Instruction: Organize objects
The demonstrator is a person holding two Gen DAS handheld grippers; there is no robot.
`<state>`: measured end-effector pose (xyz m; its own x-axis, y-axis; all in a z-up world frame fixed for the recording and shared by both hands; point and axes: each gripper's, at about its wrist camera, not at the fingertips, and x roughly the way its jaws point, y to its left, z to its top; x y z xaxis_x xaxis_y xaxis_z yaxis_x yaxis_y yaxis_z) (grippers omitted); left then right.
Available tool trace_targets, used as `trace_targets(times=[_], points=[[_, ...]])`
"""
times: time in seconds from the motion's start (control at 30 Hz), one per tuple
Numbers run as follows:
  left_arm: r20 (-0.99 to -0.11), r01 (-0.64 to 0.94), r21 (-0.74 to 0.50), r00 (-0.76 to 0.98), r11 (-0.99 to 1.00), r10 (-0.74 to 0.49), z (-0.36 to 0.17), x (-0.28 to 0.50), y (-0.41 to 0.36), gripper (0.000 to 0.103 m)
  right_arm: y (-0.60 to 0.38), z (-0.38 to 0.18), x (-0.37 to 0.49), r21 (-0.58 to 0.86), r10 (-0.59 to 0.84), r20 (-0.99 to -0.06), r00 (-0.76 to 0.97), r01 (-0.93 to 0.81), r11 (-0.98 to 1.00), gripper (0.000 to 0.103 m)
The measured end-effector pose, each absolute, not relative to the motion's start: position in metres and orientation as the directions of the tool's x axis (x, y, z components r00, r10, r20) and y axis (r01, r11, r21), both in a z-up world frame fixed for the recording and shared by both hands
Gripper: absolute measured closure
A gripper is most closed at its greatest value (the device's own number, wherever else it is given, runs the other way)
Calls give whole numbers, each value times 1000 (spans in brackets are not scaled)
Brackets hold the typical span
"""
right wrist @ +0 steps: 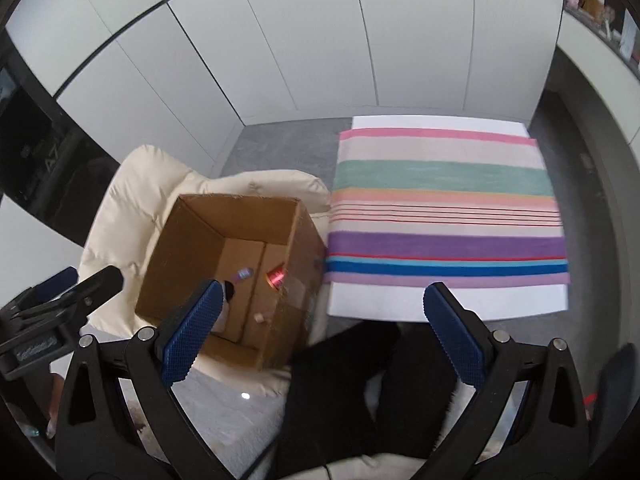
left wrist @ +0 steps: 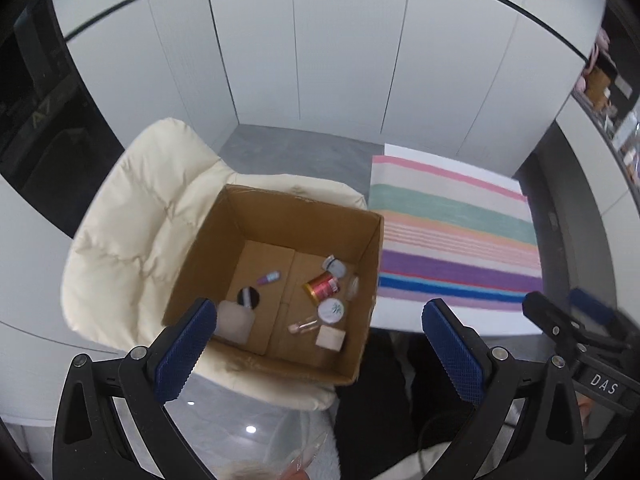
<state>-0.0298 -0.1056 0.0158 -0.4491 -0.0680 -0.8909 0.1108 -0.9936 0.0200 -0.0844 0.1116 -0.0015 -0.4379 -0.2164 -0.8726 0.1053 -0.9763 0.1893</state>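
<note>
An open cardboard box [left wrist: 208, 236] [right wrist: 176, 248] stands on a cream padded chair [left wrist: 132, 216] [right wrist: 116, 208]. Inside it lie a red can [left wrist: 321, 286] [right wrist: 276, 274], a round white jar [left wrist: 331, 311], a small purple tube [left wrist: 269, 278] [right wrist: 243, 274], a pale block [left wrist: 330, 338], a frosted bottle [left wrist: 235, 321] and a few other small items. My left gripper [left wrist: 320, 344] hangs open above the box's near side, holding nothing. My right gripper [right wrist: 322, 332] is open too, empty, above the gap between the box and the table.
A table with a striped cloth [left wrist: 456, 248] [right wrist: 444, 208] stands right of the chair. The person's dark trouser legs [right wrist: 360, 384] are below the table edge. White wall panels [left wrist: 304, 48] close the back. Grey floor [left wrist: 296, 152] lies beyond the chair.
</note>
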Motion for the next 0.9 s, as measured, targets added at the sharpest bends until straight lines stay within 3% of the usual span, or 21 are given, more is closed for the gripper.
trace_targets(times=[0.23,0.9], points=[[-906,27,43,-419,-999,-50,33,0,-79,0,117,21,-45,161,-171,-884,-436,61,-985,1],[-881,20,100,-462,-995,-98,52,27,-73,0,112,52,1,54,-43,-858,-513,-6,-999,1]])
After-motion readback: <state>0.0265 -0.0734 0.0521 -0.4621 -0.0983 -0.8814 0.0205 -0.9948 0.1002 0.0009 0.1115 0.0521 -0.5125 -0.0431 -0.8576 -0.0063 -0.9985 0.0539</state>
